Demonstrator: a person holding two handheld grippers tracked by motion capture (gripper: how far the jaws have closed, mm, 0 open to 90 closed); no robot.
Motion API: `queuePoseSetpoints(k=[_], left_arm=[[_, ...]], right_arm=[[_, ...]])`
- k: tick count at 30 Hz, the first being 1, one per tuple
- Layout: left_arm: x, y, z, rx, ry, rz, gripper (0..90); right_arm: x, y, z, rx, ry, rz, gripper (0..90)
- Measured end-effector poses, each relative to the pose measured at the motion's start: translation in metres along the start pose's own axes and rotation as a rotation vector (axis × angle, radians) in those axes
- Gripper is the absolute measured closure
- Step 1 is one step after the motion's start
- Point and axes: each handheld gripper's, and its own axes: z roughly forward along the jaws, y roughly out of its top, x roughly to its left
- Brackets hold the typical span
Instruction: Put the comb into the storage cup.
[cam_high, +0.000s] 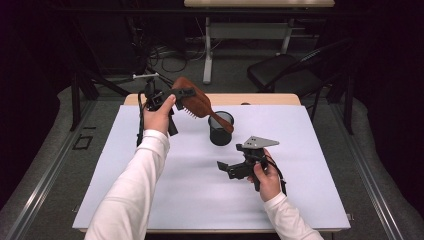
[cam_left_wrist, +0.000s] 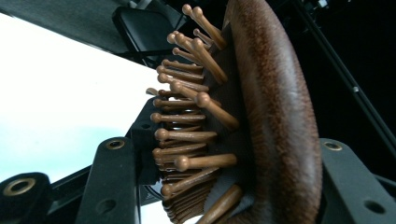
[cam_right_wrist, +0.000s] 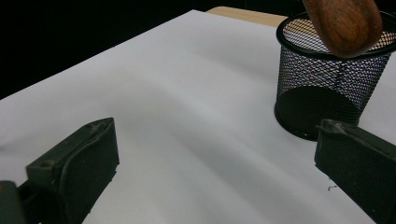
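A brown wooden hairbrush (cam_high: 195, 102) hangs in the air at the back left of the table, its handle slanting down to the rim of a black mesh cup (cam_high: 220, 128). My left gripper (cam_high: 181, 96) is shut on the brush head; up close the jaws press its wooden back and pin side (cam_left_wrist: 243, 116). The handle tip (cam_right_wrist: 348, 21) hovers at the cup's mouth (cam_right_wrist: 327, 84). My right gripper (cam_high: 223, 168) sits low over the white sheet, in front of and slightly right of the cup, jaws wide open with nothing between them (cam_right_wrist: 215, 172).
A white sheet (cam_high: 200, 190) covers the wooden table. Behind the table stand a black chair (cam_high: 285, 72), a desk frame (cam_high: 245, 32) and loose cables on the floor.
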Motion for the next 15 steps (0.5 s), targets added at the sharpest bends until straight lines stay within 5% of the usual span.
queuePoseSetpoints(k=[15], left_arm=[[0.0014, 0.0040, 0.0067, -0.033, 0.042, 0.003, 48.1]], right_arm=[[0.0001, -0.0006, 0.0011, 0.002, 0.000, -0.005, 0.0]])
